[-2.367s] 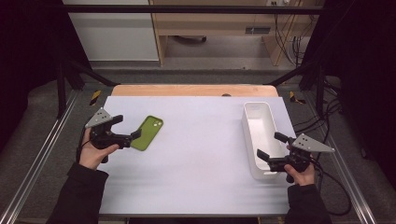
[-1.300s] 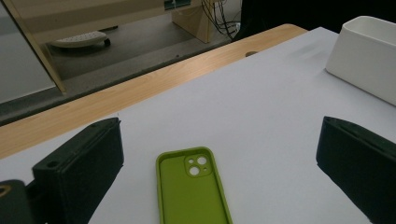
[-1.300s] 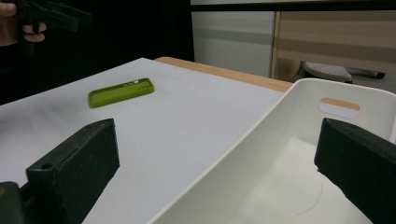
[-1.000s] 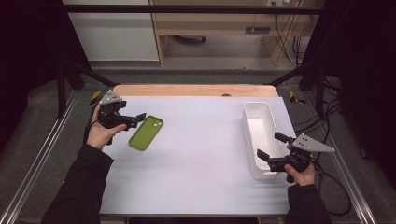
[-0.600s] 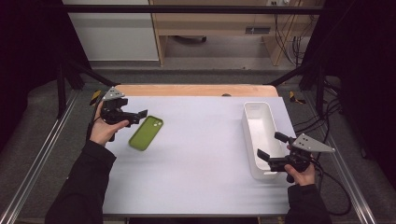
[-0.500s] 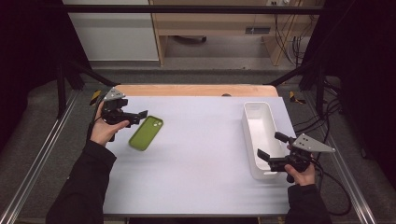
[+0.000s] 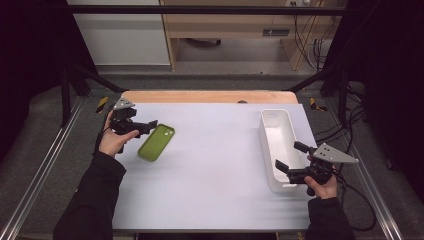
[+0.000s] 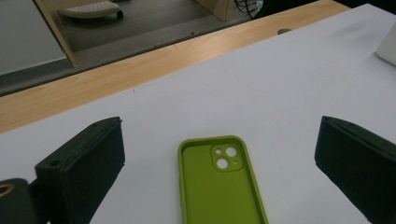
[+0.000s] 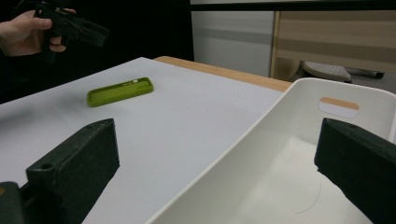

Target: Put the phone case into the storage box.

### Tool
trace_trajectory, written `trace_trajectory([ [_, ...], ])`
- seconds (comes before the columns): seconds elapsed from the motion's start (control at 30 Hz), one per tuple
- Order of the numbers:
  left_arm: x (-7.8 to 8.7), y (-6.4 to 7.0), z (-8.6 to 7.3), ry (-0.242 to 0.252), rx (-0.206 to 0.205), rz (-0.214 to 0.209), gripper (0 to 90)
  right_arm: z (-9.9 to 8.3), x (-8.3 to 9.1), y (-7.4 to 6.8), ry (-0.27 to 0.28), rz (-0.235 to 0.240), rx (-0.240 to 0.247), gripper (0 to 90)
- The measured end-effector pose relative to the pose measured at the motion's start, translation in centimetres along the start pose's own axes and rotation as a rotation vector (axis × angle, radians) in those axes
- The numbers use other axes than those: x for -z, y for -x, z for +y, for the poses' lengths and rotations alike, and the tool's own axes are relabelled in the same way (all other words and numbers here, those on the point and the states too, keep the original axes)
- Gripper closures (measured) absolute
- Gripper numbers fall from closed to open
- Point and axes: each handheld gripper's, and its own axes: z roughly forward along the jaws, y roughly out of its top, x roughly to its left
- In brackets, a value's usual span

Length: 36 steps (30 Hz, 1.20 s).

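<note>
A green phone case (image 7: 156,142) lies inside-up on the white table (image 7: 215,165), at the left. My left gripper (image 7: 149,125) hovers just beyond its far end, open, with nothing held. In the left gripper view the phone case (image 8: 219,186) sits low between the wide-apart jaws of the left gripper (image 8: 222,125), camera cut-outs at its far end. My right gripper (image 7: 287,156) is open at the near end of a white bin (image 7: 278,120). In the right gripper view the bin's rim (image 9: 261,135) runs between the jaws of the right gripper (image 9: 217,126); the phone case (image 9: 120,91) lies far off.
The bin is empty and stands lengthwise along the table's right side. A wooden strip (image 7: 205,96) borders the far edge, and metal rails run along both sides. The other hand and its gripper (image 9: 70,25) show at the top left of the right gripper view.
My left gripper has drawn back from the phone case's side toward the far left and lifted; the case stays put. The right gripper has not moved.
</note>
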Motion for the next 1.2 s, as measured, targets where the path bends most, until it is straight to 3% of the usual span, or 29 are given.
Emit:
trace_trajectory([
  [0.53, -1.3, -0.5, -1.0, -0.058, 0.012, 0.013, 1.9, 0.0, 0.0, 0.0, 0.000, 0.002, 0.002, 0.3],
  [1.2, -2.6, -1.1, -3.2, -0.119, 0.039, 0.018, 3.3, 0.0, 0.0, 0.0, -0.003, 0.002, 0.001, 0.3],
])
